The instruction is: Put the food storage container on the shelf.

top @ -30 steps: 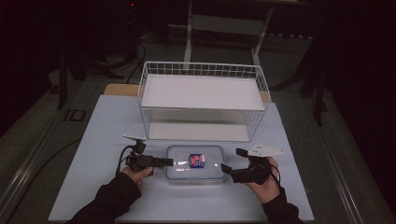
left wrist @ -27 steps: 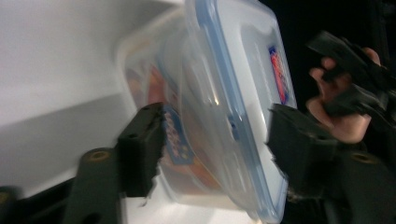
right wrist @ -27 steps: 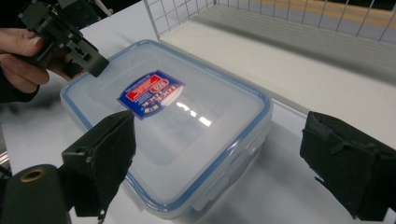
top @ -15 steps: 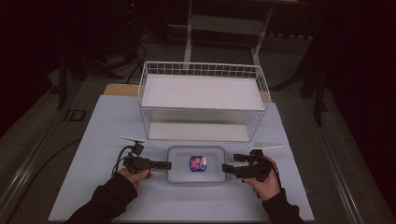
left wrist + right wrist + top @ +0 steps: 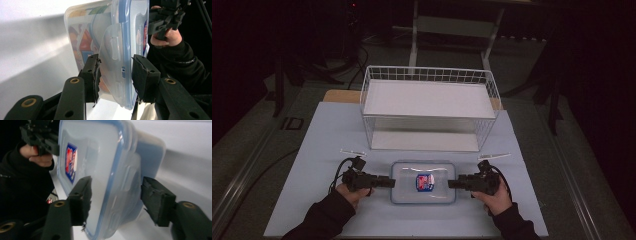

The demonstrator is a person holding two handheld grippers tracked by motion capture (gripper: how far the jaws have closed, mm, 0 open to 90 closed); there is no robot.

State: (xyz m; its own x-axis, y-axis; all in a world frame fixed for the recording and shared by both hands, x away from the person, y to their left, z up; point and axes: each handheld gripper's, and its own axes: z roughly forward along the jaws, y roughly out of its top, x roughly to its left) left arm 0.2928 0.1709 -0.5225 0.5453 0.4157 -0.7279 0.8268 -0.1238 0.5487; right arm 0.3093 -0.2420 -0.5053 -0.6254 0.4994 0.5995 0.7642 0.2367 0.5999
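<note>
Container (image 5: 423, 182), grippers (image 5: 388, 183) (image 5: 452, 184) level, flanking ends

The wire basket (image 5: 429, 107) blocks the way beyond the container (image 5: 423, 182).

Both claws closed in on the lidded container (image 5: 423, 182): the left claw (image 5: 388, 182) clamped onto its left end, while the right claw (image 5: 453, 184) sank slightly and narrowed around its right end, one pad off it.

A clear lidded food container (image 5: 423, 181) (blue-rimmed lid, red-blue sticker on top) lies flat on the table
</note>
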